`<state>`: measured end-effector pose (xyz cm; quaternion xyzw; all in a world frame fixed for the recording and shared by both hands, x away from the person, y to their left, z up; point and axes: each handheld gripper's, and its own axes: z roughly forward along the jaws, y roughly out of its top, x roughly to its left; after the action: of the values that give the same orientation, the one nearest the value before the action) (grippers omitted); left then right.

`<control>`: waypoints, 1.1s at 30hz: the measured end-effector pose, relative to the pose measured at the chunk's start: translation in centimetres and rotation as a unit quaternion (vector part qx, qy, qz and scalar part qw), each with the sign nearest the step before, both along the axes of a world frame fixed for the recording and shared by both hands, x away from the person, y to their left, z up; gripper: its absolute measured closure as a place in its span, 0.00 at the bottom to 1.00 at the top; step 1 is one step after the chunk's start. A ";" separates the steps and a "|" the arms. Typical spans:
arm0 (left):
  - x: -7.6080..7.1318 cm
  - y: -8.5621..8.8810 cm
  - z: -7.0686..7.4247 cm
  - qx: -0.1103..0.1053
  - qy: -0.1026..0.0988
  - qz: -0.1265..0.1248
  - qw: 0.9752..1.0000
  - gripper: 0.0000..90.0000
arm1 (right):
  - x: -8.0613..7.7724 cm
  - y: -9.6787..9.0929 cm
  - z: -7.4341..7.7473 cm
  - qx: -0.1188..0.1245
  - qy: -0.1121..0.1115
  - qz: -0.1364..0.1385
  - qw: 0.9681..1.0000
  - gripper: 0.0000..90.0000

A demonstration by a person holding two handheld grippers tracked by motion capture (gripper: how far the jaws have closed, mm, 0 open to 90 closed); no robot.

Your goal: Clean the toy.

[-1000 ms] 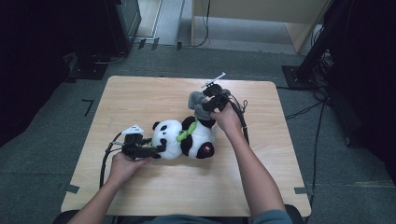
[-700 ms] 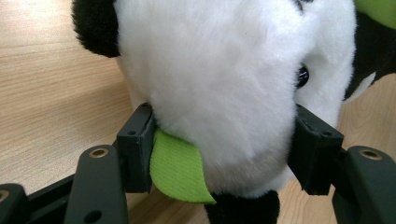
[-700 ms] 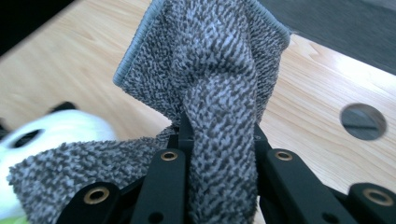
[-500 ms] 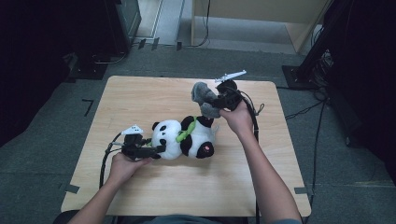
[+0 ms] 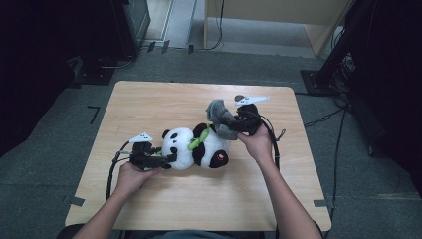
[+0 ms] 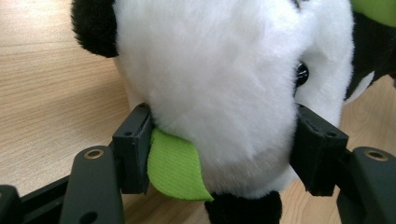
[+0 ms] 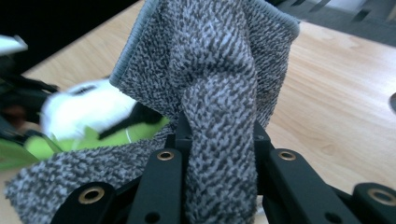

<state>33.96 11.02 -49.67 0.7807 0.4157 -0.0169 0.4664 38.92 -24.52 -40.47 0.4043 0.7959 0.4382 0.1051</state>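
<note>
A black-and-white plush panda (image 5: 196, 148) with a green scarf lies on its side at the middle of the wooden table (image 5: 149, 99). My left gripper (image 5: 171, 158) clamps the panda's head (image 6: 224, 84) between both pads, and its jaws have just eased slightly wider. A green fabric piece (image 6: 175, 170) sits by its left pad. My right gripper (image 5: 230, 124) is shut on a grey speckled cloth (image 5: 217, 112), held just above the panda's body. In the right gripper view the cloth (image 7: 219, 70) stands bunched between the jaws, with the panda (image 7: 84, 112) blurred behind.
Cables trail from both grippers across the table toward the person. Bare wood lies at the table's far left, far right and along the near edge. Grey floor, dark equipment and a wooden cabinet surround the table.
My right hand has shifted to the right and a little toward the person, carrying the grey cloth with it. The left hand and the panda have stayed where they were.
</note>
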 end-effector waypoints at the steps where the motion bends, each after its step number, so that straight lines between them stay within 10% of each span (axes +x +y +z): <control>1: 0.0 0.0 0.0 -0.002 0.002 0.000 1.000 0.37 | 0.0 0.1 -0.2 -0.001 -0.005 0.000 1.000 0.83; 8: 0.0 0.0 -0.1 -0.004 0.001 0.000 1.000 0.37 | 0.1 -1.3 -1.6 0.037 -0.015 0.000 0.999 0.83; 18: 0.2 -0.1 0.2 0.006 0.005 -0.002 1.000 0.37 | -0.6 -2.0 -2.4 0.024 -0.048 -0.006 0.999 0.83; 33: -0.1 -0.1 0.2 0.023 -0.020 -0.019 0.999 0.37 | -0.5 -4.2 -4.8 0.045 0.023 -0.070 0.996 0.84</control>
<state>33.84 10.91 -49.49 0.7990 0.3917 -0.0004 0.4564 38.40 -28.75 -45.32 0.4739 0.7470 0.4558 0.0985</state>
